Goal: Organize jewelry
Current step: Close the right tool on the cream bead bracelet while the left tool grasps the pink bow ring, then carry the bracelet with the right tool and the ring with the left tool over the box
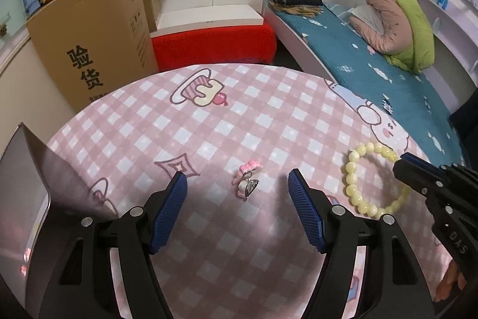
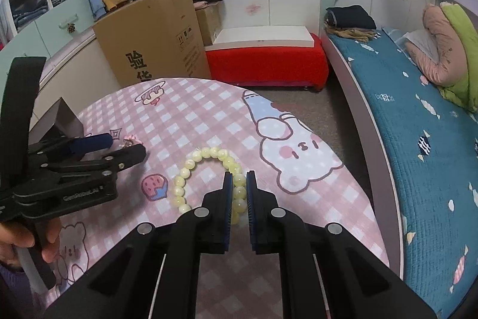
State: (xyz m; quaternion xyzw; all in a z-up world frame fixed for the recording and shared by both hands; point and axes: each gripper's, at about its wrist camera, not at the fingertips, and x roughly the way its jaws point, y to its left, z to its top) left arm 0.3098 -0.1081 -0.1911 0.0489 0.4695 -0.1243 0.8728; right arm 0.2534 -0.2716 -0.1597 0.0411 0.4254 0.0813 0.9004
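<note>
A pale yellow bead bracelet lies on the pink checked tablecloth. My right gripper is shut on its right side, with beads pinched between the blue pads. In the left wrist view the bracelet lies at the right, with the right gripper at its far side. A small pink piece of jewelry with a metal clip lies between the wide-apart fingers of my left gripper, which is open and low over it. The right wrist view shows that pink piece just beyond the left gripper.
A grey box-like object stands at the table's left edge. Behind the table are a tall cardboard box and a red bench with a white board on it. A bed with a blue cover runs along the right.
</note>
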